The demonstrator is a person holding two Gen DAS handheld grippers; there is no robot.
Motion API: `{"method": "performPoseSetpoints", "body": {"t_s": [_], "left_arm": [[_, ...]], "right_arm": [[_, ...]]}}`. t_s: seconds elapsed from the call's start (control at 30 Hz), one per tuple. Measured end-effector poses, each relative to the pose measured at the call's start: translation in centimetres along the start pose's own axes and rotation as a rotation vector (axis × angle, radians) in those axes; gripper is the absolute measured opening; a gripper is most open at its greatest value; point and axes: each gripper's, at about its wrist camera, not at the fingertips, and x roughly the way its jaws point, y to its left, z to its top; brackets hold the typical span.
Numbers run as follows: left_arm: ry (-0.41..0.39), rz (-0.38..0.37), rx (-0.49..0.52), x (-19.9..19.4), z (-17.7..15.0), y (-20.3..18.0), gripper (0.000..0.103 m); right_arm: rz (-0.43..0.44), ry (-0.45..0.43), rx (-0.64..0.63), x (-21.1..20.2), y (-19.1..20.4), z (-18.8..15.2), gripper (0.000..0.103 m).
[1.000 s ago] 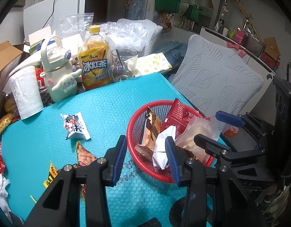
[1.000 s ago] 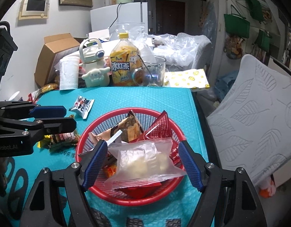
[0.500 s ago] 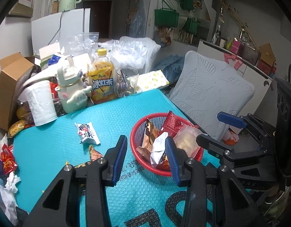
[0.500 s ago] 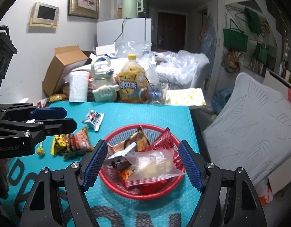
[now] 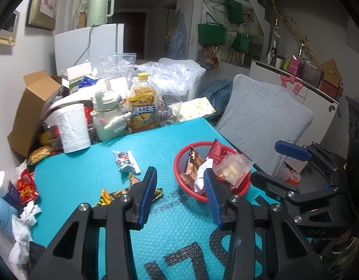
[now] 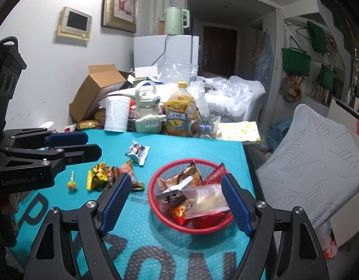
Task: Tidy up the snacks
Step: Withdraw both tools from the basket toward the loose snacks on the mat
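Scanning from the table's left edge, we see a red snack packet (image 5: pixel 28 187) and crumpled white paper (image 5: pixel 28 212) lying there, with a paper towel roll (image 5: pixel 73 128) standing at the far left corner beside a cream character bottle (image 5: pixel 108 119) and an iced tea bottle (image 5: pixel 142 107) along the far edge.

On the teal mat (image 6: pixel 179 245) a small lollipop (image 6: pixel 71 184) lies near the left side, then a yellow wrapper (image 6: pixel 98 176) touching an orange-brown packet (image 6: pixel 123 170). A white packet (image 6: pixel 138 152) rests apart from them, farther toward the far edge.

We hold the left gripper (image 5: pixel 179 198) above the mat with its jaws open and nothing between them. The right gripper (image 6: pixel 177 206) hangs over the near right part of the table, its jaws spread wide and empty too.

A red basket (image 6: pixel 156 200) sits near the table's right edge, holding several snacks: a brown wrapper (image 6: pixel 188 175), a red packet (image 6: pixel 218 171), a white and dark packet (image 6: pixel 173 192) and a clear bag (image 6: pixel 209 198) lying on top. Past the right edge stands a pale cushion (image 6: pixel 314 170) with a leaf pattern.
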Motion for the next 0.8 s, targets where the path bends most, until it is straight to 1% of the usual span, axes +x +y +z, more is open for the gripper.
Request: {"method": "performPoseSetpoints", "body": {"t_s": [0.37, 0.57, 0.8], "left_arm": [[-0.017, 0.063, -0.04, -3.0, -2.5, 1.8, 0.041], [-0.001, 0.09, -0.081, -3.9, -4.4, 3.6, 0.041], [0.035, 0.118, -0.139, -3.9, -6.2, 6.1, 0.041]], "right_arm": [[0.096, -0.001, -0.016, -0.6, 3.8, -1.3, 0.08], [0.14, 0.014, -0.026, -0.2, 5.7, -1.9, 0.08], [0.2, 0.051, -0.044, 1.4, 8.0, -2.5, 0.08]]}}
